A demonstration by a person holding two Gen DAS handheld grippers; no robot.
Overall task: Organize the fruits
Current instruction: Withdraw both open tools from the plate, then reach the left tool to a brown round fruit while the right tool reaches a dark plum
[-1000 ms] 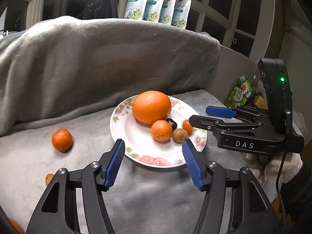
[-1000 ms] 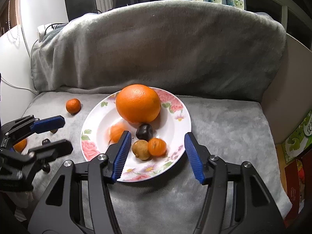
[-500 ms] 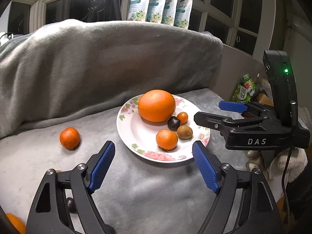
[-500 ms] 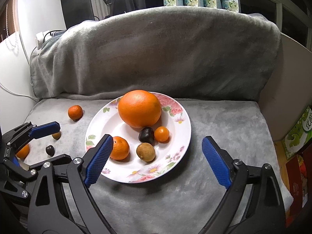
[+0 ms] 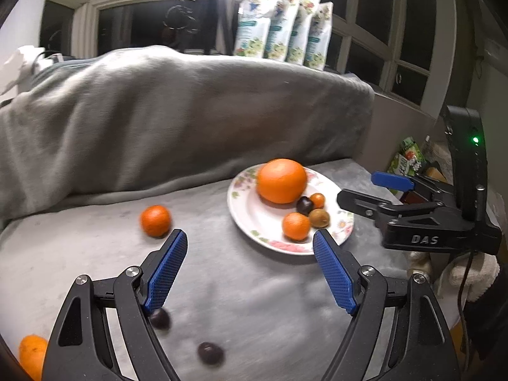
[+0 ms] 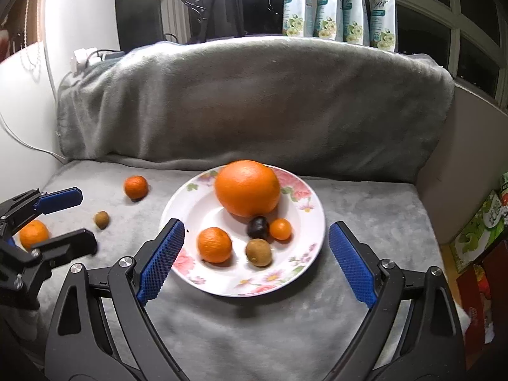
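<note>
Both grippers [image 5: 250,238] [image 6: 256,231] wide apart, empty.

Dim indoor light, blur, fisheye warp

The floral plate [image 5: 244,212] holds a big orange [image 5: 281,180], a mandarin [image 5: 296,226], a brown fruit [image 5: 319,217], a dark fruit [image 5: 304,205] and a tiny orange one [image 5: 317,200]. Left of the plate another mandarin [image 5: 155,221] lies on the grey blanket [image 5: 254,301]. Nearer than the plate the left tongs [image 5: 250,244] gape empty; right of it, the right tongs [image 5: 365,192] stand open.

Bare blanket [image 6: 365,209] right of plate [image 6: 304,247]
</note>
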